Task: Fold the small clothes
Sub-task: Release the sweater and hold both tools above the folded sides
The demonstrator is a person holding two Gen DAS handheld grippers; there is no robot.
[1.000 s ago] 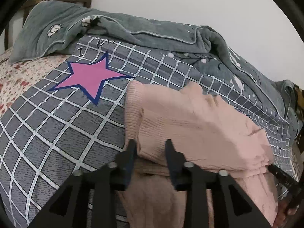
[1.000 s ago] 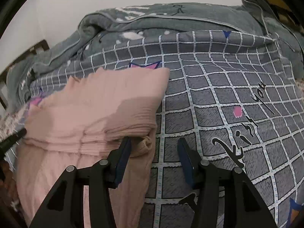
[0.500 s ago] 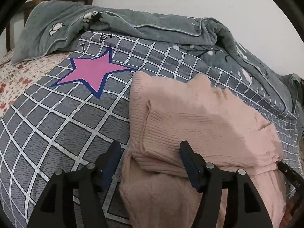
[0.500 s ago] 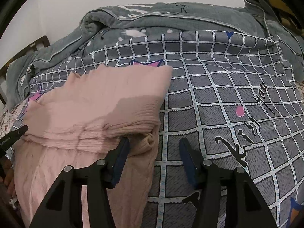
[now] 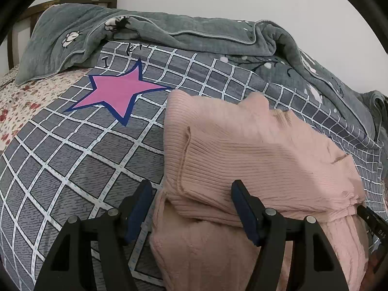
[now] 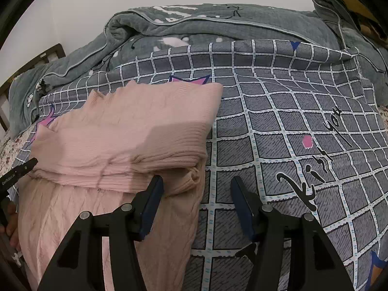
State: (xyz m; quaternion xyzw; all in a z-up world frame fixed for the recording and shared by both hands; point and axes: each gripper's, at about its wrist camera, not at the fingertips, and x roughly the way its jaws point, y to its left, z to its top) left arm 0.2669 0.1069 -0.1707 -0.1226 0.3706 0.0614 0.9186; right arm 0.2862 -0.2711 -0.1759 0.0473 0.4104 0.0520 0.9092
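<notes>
Step in hand: a fold of the pink knit sweater (image 5: 254, 150) is judged just laid; release is under way.
Left claw (image 5: 191, 208): jaws opening, standing either side of the folded edge at the garment's left corner; the pads are not pressing on the cloth.
Right claw (image 6: 196, 201): jaws apart and not gripping; the sweater's right corner lies partly between them, the outer finger (image 6: 242, 206) over bare cover.
Advice on release: both claws are best drawn straight back and slightly up, so that the top layer is not dragged off its crease.
Advice on next fold: the lower layer hanging toward the near edge of the bed should be taken by both corners together and kept level.
Risk: loose ribbed knit may catch on a pad.
Item location: on the grey checked bed cover (image 6: 291, 126), toward the bed's near edge, beside the pink star print (image 5: 116, 94).
Item look: pale pink, ribbed, soft; doubled over, upper layer flat, folded edge thick.
Background: grey-green quilt (image 5: 169, 31) bunched along the far edge.
</notes>
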